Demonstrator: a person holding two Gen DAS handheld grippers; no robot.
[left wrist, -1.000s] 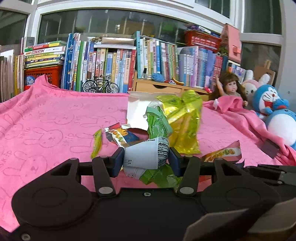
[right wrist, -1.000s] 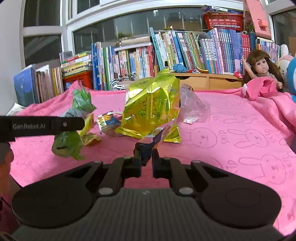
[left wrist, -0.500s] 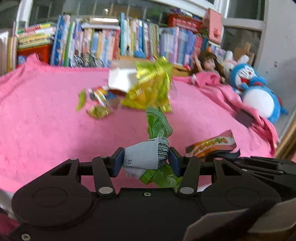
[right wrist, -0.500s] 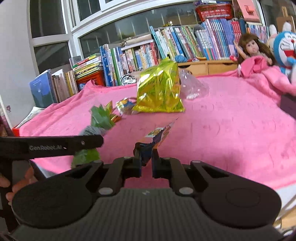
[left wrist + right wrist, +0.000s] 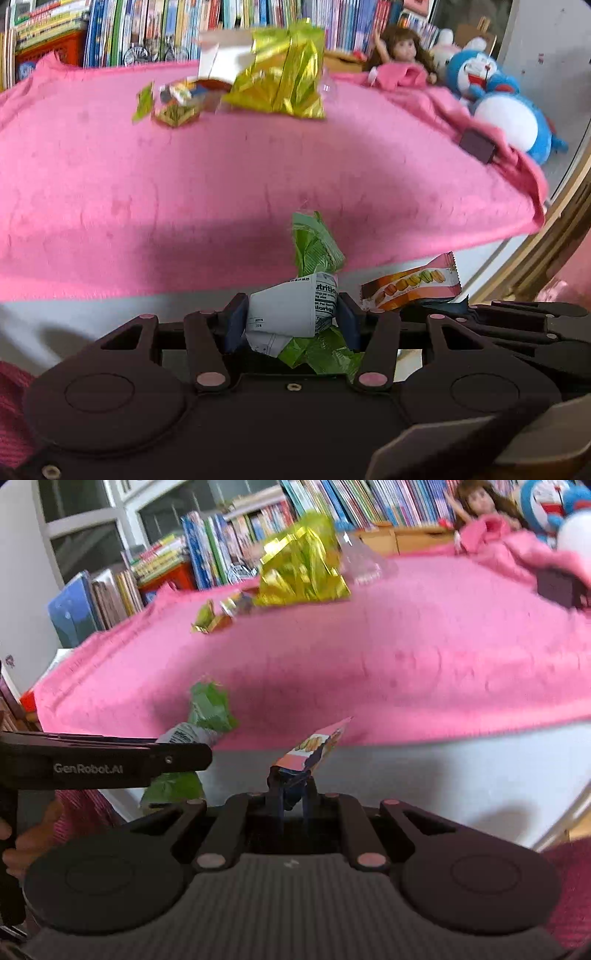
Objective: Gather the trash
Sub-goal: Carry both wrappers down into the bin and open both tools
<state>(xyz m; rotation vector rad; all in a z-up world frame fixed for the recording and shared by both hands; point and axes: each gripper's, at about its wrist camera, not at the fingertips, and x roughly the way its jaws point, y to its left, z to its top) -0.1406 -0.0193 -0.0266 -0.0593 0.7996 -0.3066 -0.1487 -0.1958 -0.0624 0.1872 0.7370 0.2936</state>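
My left gripper (image 5: 291, 314) is shut on a crumpled green and white wrapper (image 5: 295, 310), held off the near edge of the pink-covered table (image 5: 184, 177). My right gripper (image 5: 293, 797) is shut on a pink and orange snack wrapper (image 5: 314, 749), also seen in the left wrist view as the macaron-print wrapper (image 5: 410, 288). In the right wrist view the left gripper (image 5: 184, 755) sits to the left with the green wrapper (image 5: 210, 709). Far back on the table lie a large gold foil bag (image 5: 280, 74), small wrappers (image 5: 173, 103) and a clear plastic bag (image 5: 364, 565).
Books (image 5: 147, 26) line the shelf behind the table. A doll (image 5: 399, 51) and a blue plush toy (image 5: 502, 99) sit at the back right, with a dark box (image 5: 476, 146) on the cloth. A wooden frame (image 5: 554, 229) stands to the right. A hand (image 5: 22, 842) holds the left gripper.
Both grippers have pulled back from the table and past its near edge, each still holding its wrapper. The remaining trash now lies far away.
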